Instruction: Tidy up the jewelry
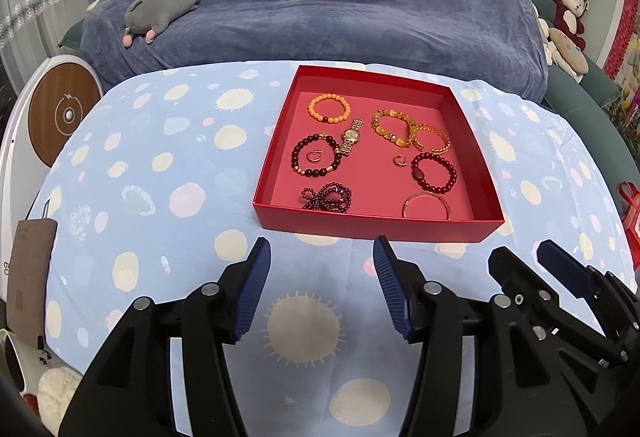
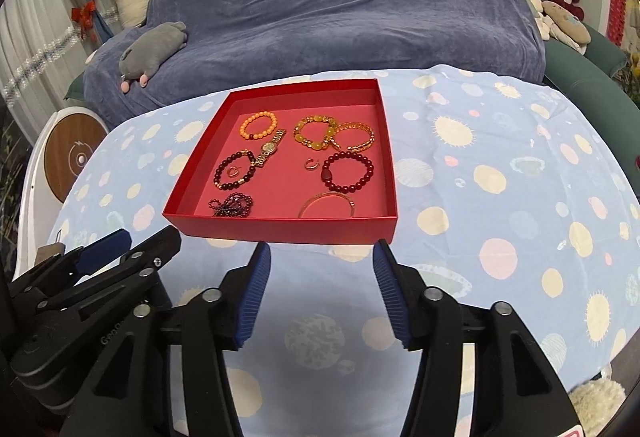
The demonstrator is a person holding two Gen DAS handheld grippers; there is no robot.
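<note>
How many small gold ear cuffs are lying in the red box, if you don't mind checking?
2: one ear cuff inside the dark beaded bracelet at left, the other ear cuff on bare floor near the centre. None seem hidden.

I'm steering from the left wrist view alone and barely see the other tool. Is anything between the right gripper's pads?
Observer: No. The right gripper is open, with only cloth showing between its pads.
Operator: What is it aimed at?
Observer: The near wall of the red box; its tips look just short of it.
Operator: Which piece lies closest behind that wall?
Observer: The bangle, in line with the gap between the pads.
</note>
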